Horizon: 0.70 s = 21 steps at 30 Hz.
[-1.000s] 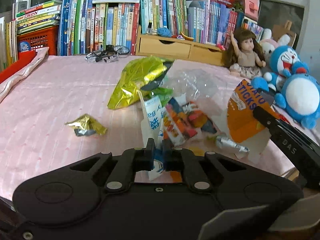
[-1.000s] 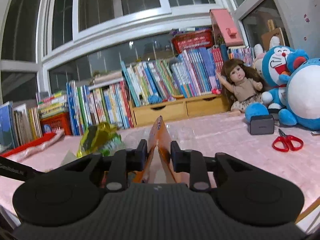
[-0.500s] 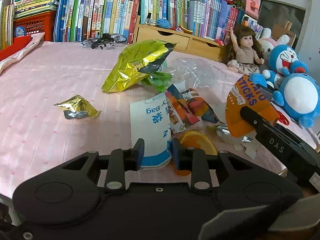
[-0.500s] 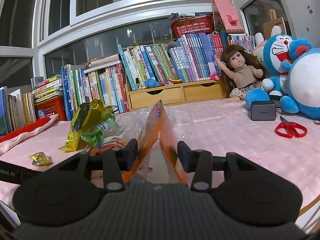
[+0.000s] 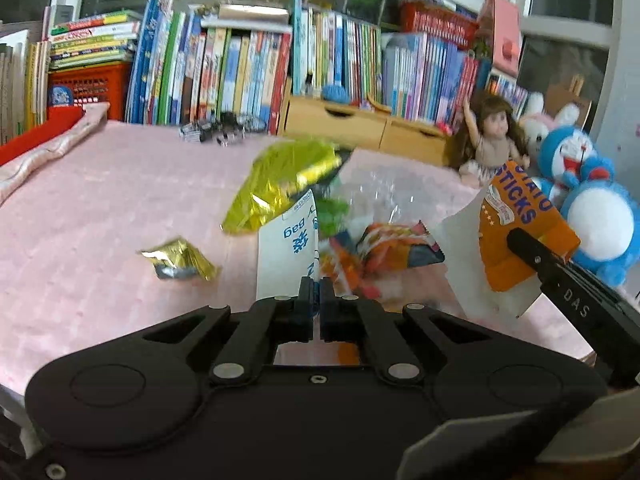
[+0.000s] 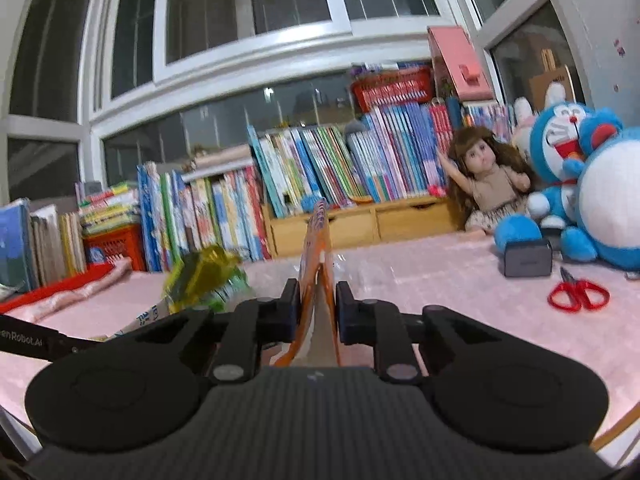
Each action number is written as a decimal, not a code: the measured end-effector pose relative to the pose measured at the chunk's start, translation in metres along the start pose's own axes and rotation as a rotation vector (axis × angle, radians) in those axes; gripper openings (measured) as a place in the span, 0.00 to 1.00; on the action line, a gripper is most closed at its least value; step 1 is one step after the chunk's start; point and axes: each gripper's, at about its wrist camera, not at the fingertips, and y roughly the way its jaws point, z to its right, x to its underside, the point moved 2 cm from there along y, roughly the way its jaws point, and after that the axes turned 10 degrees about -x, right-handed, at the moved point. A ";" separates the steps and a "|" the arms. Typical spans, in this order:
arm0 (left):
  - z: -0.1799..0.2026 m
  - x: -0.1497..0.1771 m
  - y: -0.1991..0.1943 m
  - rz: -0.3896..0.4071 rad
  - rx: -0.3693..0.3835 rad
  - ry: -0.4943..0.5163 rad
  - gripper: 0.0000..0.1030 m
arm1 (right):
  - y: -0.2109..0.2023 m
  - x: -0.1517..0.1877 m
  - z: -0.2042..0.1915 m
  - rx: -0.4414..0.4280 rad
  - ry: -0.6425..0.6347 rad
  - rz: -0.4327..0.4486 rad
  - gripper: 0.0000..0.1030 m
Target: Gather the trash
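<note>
My left gripper is closing its jaws on the lower edge of a white bag with blue print, which stands upright from the pads. Behind it on the pink tablecloth lie a yellow foil bag, a small gold wrapper, a colourful snack wrapper and clear plastic. My right gripper is closing its jaws on an orange potato-sticks bag, pinched flat between the pads. From the left wrist that orange bag hangs at the right.
Rows of books and a wooden drawer box line the back. A doll and blue plush toys sit at the right, with a black box and red scissors nearby. A red basket is at the left.
Both grippers opened wider half a second ago and have closed again. The white bag, then lying flat, now stands pinched upright. The orange bag is squeezed narrower.
</note>
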 end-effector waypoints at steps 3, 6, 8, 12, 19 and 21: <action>-0.006 -0.008 -0.015 0.036 0.010 -0.026 0.02 | -0.006 -0.010 -0.005 -0.026 0.003 0.031 0.21; -0.012 -0.016 -0.030 0.067 0.028 -0.044 0.02 | -0.011 -0.017 -0.008 -0.041 0.007 0.058 0.21; -0.015 -0.020 -0.040 0.086 0.036 -0.051 0.02 | -0.013 -0.022 -0.009 -0.049 0.015 0.074 0.21; -0.019 -0.024 -0.059 0.091 0.078 -0.060 0.02 | -0.021 -0.030 -0.009 -0.087 0.069 0.092 0.21; -0.021 -0.012 -0.092 0.089 0.145 -0.063 0.02 | -0.049 -0.030 -0.017 -0.154 0.098 0.088 0.21; -0.023 -0.005 -0.100 0.078 0.161 -0.066 0.02 | -0.059 -0.026 -0.019 -0.177 0.113 0.078 0.21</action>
